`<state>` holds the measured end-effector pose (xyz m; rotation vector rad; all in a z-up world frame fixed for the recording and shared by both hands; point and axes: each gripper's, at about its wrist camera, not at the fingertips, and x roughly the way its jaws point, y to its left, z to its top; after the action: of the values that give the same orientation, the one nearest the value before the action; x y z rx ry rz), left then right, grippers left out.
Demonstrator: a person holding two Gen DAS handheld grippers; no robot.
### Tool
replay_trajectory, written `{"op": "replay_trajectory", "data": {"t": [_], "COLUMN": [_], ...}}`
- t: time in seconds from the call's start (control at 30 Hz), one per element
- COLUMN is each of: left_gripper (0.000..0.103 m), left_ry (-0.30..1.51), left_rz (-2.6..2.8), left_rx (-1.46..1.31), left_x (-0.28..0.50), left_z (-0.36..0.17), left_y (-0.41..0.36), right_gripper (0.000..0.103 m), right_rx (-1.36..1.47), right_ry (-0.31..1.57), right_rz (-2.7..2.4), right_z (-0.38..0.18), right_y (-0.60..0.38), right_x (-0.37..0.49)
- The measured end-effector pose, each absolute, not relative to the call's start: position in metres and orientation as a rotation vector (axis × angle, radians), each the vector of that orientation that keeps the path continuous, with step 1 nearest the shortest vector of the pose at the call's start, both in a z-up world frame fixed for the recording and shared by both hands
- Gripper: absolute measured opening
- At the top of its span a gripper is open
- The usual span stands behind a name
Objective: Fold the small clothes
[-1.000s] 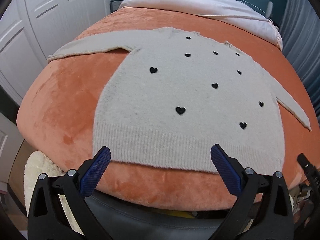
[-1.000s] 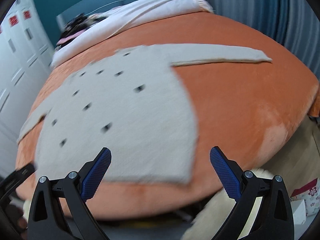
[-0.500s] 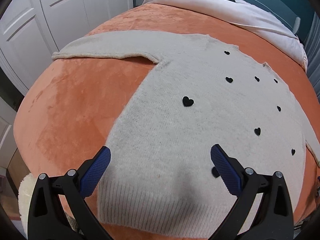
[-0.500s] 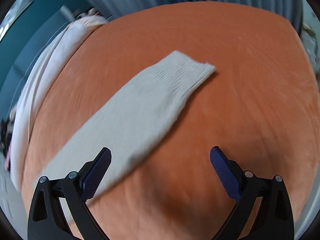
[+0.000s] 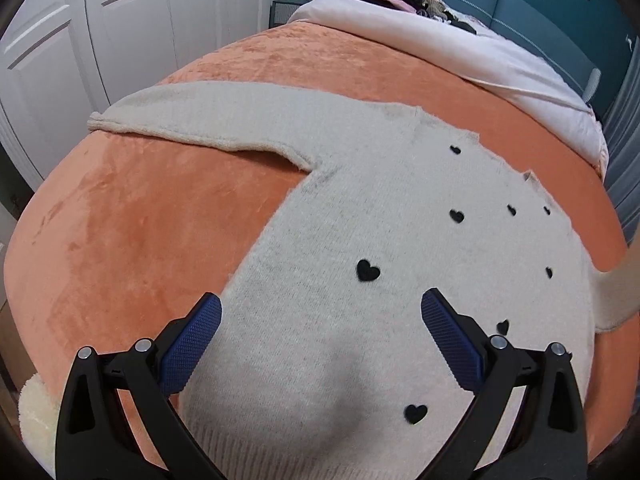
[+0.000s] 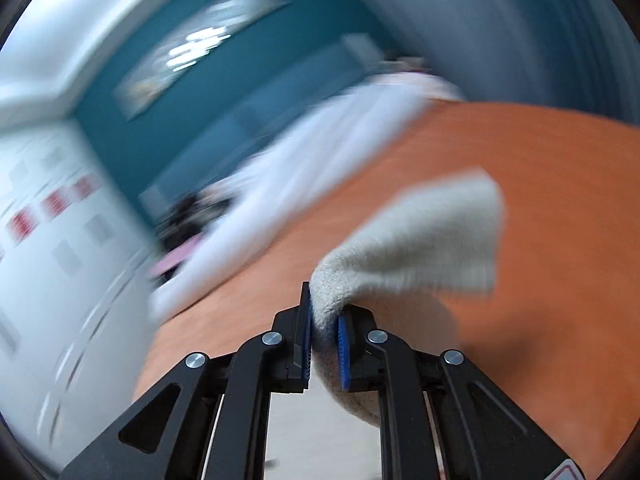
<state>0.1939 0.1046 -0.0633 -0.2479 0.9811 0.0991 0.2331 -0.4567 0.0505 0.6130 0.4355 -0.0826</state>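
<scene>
The cream sweater with black hearts lay flat on the orange bed, one sleeve reaching toward ten o'clock. The left gripper hung over its lower body, released, pads wide apart. The right gripper was closing, pads pinching the other sleeve, lifted toward one o'clock; that view was blurred.

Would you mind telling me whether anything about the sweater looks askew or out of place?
Only one thing: the sweater lies flat on the orange blanket, but its right sleeve is lifted, pinched in the closing right tongs.
</scene>
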Motion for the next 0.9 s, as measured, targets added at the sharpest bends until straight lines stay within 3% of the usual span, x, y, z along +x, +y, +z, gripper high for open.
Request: {"op": "replay_trajectory", "data": {"t": [0.1, 0.2, 0.27, 0.37, 0.5, 0.67, 0.7, 0.77, 0.8, 0.83, 0.87, 0.9], "left_gripper": [0.098, 0.098, 0.098, 0.098, 0.098, 0.094, 0.088, 0.061, 0.032, 0.008, 0.009, 0.009], "left_ry": [0.933, 0.918, 0.934, 0.961, 1.039, 1.199, 1.195, 1.168, 1.171, 1.183, 1.180, 1.156], "left_rz": [0.056, -0.015, -0.064, -0.112, -0.164, -0.158, -0.138, -0.120, -0.142, -0.167, -0.200, -0.208], "left_rx": [-0.295, -0.354, -0.401, -0.467, -0.595, -0.711, -0.696, -0.646, -0.635, -0.645, -0.680, -0.689], "left_x": [0.206, 0.228, 0.250, 0.281, 0.328, 0.359, 0.359, 0.359, 0.363, 0.367, 0.370, 0.372], "left_z": [-0.048, -0.040, -0.042, -0.052, -0.088, -0.142, -0.145, -0.142, -0.141, -0.141, -0.139, -0.134], "left_y": [0.106, 0.101, 0.096, 0.089, 0.071, 0.040, 0.035, 0.026, 0.022, 0.021, 0.020, 0.023], "right_gripper": [0.018, 0.045, 0.045, 0.044, 0.062, 0.063, 0.065, 0.067, 0.067, 0.058, 0.041, 0.016], "right_rx": [0.521, 0.413, 0.395, 0.480, 0.578, 0.634, 0.636, 0.642, 0.630, 0.609, 0.601, 0.594], "right_ry": [0.517, 0.692, 0.850, 0.927, 0.810, 0.783, 0.787, 0.789, 0.803, 0.829, 0.843, 0.858], "right_rz": [0.173, 0.243, 0.226, 0.136, -0.001, -0.224, -0.256, -0.292, -0.298, -0.306, -0.295, -0.278], "right_z": [0.047, -0.018, -0.072, -0.110, -0.099, -0.108, -0.112, -0.117, -0.120, -0.125, -0.131, -0.134], "right_y": [-0.345, -0.262, -0.237, -0.253, -0.314, -0.364, -0.374, -0.385, -0.388, -0.389, -0.386, -0.384], "right_x": [0.277, 0.321, 0.340, 0.325, 0.272, 0.215, 0.210, 0.209, 0.217, 0.228, 0.234, 0.244]}}
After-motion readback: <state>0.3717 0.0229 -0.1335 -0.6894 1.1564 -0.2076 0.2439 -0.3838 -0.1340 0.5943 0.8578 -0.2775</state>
